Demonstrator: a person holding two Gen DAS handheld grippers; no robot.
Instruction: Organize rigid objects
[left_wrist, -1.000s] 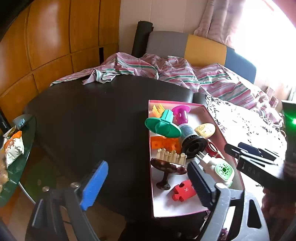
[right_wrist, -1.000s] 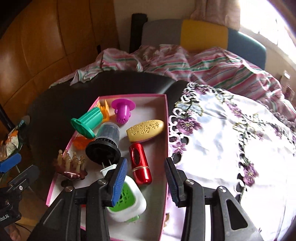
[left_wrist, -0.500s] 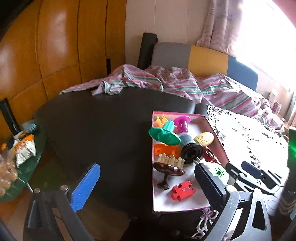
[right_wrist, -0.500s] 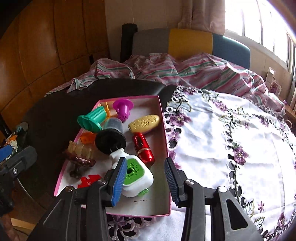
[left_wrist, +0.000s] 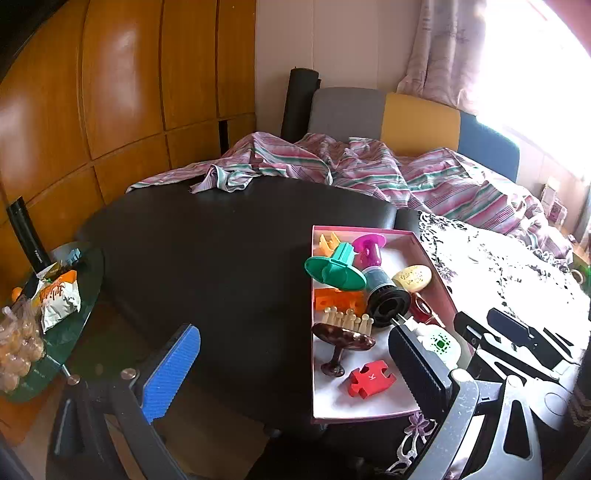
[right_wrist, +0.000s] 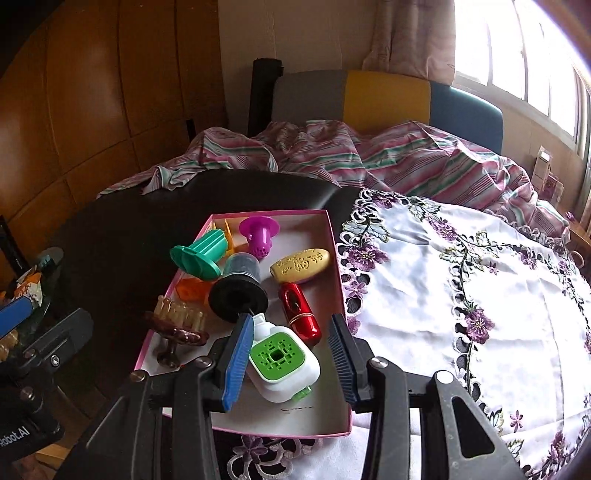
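Strong daylight pours in from the window at upper right, blowing out to pure white in the left wrist view and washing the curtain pale. The wooden wall panels carry soft glossy reflections. The dark table top stays dim and featureless. Both views are sharp at centre, with heavy fisheye bending and dark vignetted corners.

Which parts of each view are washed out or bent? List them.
Left wrist view: the window at top right is blown out to white and glare whitens the embroidered cloth; wall panels bow from fisheye. Right wrist view: window bright but panes readable; corners vignetted.
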